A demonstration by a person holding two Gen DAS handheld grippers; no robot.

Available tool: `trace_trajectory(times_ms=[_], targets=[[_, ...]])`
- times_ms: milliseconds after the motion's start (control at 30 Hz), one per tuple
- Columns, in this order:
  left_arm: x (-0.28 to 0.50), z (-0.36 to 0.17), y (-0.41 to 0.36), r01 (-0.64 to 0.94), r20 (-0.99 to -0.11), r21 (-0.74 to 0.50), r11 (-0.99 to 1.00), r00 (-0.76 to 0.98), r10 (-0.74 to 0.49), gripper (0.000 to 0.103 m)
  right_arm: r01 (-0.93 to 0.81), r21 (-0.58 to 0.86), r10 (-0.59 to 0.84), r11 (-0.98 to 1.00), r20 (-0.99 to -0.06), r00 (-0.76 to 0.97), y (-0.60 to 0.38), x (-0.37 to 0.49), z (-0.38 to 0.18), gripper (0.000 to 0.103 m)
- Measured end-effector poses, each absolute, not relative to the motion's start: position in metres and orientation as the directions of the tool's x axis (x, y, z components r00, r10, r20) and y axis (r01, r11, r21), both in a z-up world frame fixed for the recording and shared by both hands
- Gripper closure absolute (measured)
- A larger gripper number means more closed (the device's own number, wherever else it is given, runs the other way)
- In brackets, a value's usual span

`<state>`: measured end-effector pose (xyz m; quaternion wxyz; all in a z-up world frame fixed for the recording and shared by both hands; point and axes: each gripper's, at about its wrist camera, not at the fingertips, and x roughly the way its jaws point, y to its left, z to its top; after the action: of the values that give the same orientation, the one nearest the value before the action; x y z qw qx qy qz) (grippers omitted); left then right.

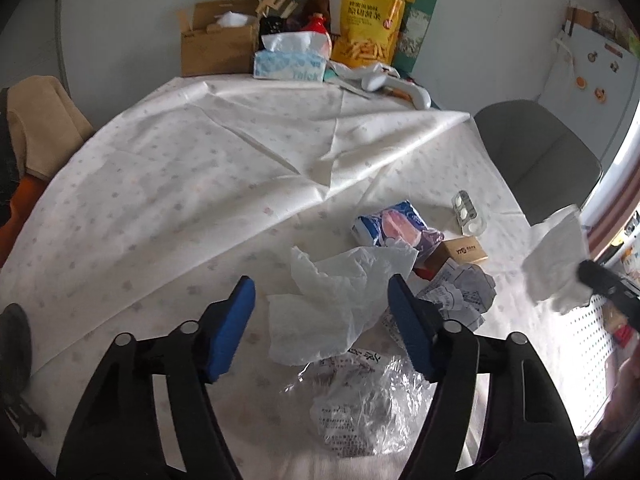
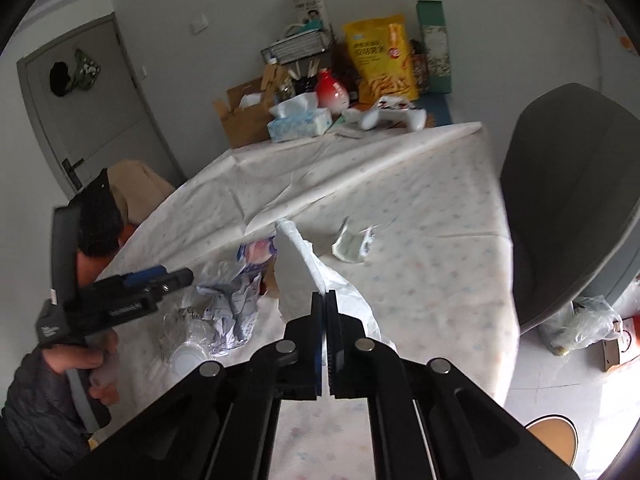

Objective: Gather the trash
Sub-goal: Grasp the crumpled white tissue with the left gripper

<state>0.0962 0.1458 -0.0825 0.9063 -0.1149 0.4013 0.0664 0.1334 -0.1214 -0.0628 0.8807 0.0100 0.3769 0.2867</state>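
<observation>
My left gripper [image 1: 322,300] is open just above a pile of trash on the table: a crumpled white tissue [image 1: 340,292], a clear plastic wrapper [image 1: 360,404], a crumpled printed paper [image 1: 460,292], a blue and pink wrapper [image 1: 396,224], a small gold box [image 1: 464,254] and a blister pack [image 1: 466,210]. My right gripper [image 2: 325,296] is shut on a white tissue [image 2: 296,264] and holds it above the table; it shows at the right edge of the left wrist view [image 1: 556,252]. The left gripper also shows in the right wrist view [image 2: 172,278].
The table wears a white patterned cloth [image 1: 200,168]. At its far end stand a cardboard box [image 1: 218,46], a tissue box [image 1: 288,64], a yellow snack bag [image 1: 368,28] and a white handheld device [image 1: 400,88]. A grey chair [image 2: 572,208] stands to the right, with a plastic bag [image 2: 588,320] on the floor.
</observation>
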Motion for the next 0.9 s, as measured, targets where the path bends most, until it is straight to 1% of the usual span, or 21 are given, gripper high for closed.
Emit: trace_trajectory(times_ms=[67,133,267,300,333,400,433,600,700,900], targets=[[0.102,-0.088,0.143,-0.204,-0.754,-0.143,0.969,0.657,0.027,0.039,-0.487,0.229,0.503,0.843,-0.658,0.561,-0.129,0.132,-0.06,0.1],[0.107,-0.092,0.142,-0.203,-0.763,-0.135,0.97,0.646,0.029,0.044,-0.479,0.229,0.498,0.847,-0.657,0.566,-0.134,0.131,-0.059,0.1],[0.117,-0.102,0.139,-0.2,-0.782,-0.129,0.971,0.622,0.024,0.046,-0.455,0.233,0.484,0.86,-0.656,0.579,-0.148,0.125,-0.058,0.1],[0.12,-0.104,0.138,-0.194,-0.786,-0.125,0.973,0.618,0.022,0.052,-0.448,0.234,0.48,0.863,-0.657,0.581,-0.151,0.124,-0.058,0.1],[0.122,-0.106,0.138,-0.194,-0.791,-0.123,0.973,0.612,0.022,0.07,-0.444,0.233,0.477,0.865,-0.658,0.583,-0.153,0.124,-0.058,0.1],[0.124,-0.108,0.142,-0.221,-0.802,-0.134,0.966,0.596,0.025,0.086,-0.43,0.235,0.468,0.872,-0.658,0.589,-0.16,0.123,-0.059,0.1],[0.122,-0.104,0.144,-0.243,-0.796,-0.131,0.961,0.603,0.044,0.092,-0.424,0.237,0.465,0.874,-0.658,0.592,-0.162,0.123,-0.059,0.1],[0.109,-0.075,0.146,-0.265,-0.749,-0.094,0.96,0.653,0.108,0.092,-0.415,0.248,0.468,0.875,-0.651,0.598,-0.171,0.122,-0.058,0.1],[0.099,-0.053,0.141,-0.241,-0.71,-0.091,0.966,0.696,0.107,0.092,-0.411,0.246,0.465,0.878,-0.644,0.607,-0.174,0.121,-0.057,0.1],[0.093,-0.025,0.118,-0.182,-0.659,-0.09,0.979,0.748,0.078,0.092,-0.393,0.242,0.452,0.887,-0.634,0.628,-0.189,0.117,-0.053,0.1]])
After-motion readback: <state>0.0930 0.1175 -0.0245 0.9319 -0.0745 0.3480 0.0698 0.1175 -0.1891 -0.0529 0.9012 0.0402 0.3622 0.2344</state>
